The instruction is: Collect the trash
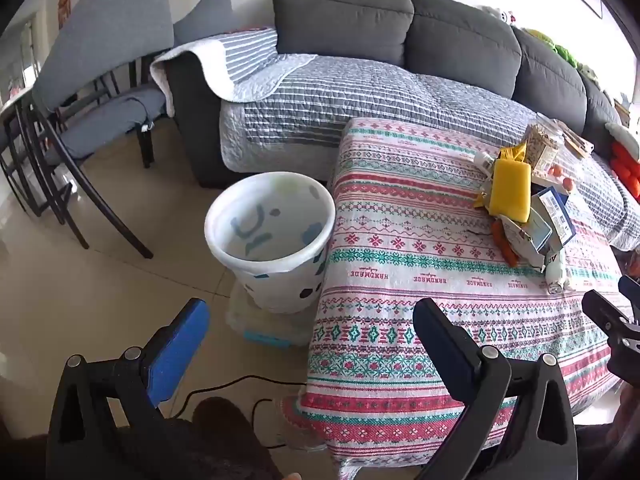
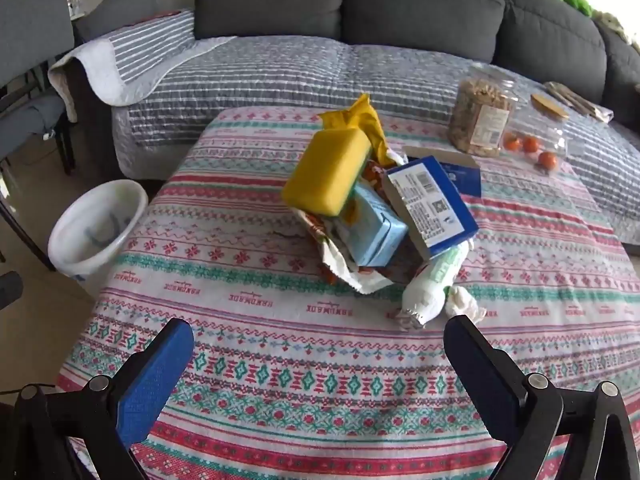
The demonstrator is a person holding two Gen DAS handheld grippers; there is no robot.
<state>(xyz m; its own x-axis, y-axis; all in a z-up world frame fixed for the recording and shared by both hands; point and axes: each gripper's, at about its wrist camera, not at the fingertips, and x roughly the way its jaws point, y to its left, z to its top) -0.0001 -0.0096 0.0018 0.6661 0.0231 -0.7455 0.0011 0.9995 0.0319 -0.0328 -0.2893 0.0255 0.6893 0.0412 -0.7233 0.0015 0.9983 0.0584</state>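
My left gripper (image 1: 310, 334) is spread wide, nothing between the fingers, hovering over the near corner of the patterned tablecloth (image 1: 420, 248). My right gripper (image 2: 318, 354) is also wide and empty, low over the cloth, just short of the trash pile (image 2: 376, 216).

The pile sits mid-table, toward the sofa (image 2: 420, 4) side. On top is a yellow sponge block (image 2: 330, 170), tilted, with a crumpled yellow wrapper (image 2: 362, 120) behind it. Beside it leans a blue-and-white box (image 2: 430, 208) with printed label and barcode, flap open. A light blue carton (image 2: 370, 232) lies under the sponge, on a torn white snack wrapper (image 2: 352, 276) with orange print. At the near edge is a white bottle (image 2: 426, 292) on its side with a green label, a crumpled white tissue (image 2: 464, 304) touching it.

The white bin (image 1: 270, 236) stands on the floor, touching the table's left edge, upright, looks empty. It's well apart from the pile.

On the sofa cover behind the table there's a clear jar of nuts (image 2: 480, 120) and a bag of small orange fruits (image 2: 532, 148).
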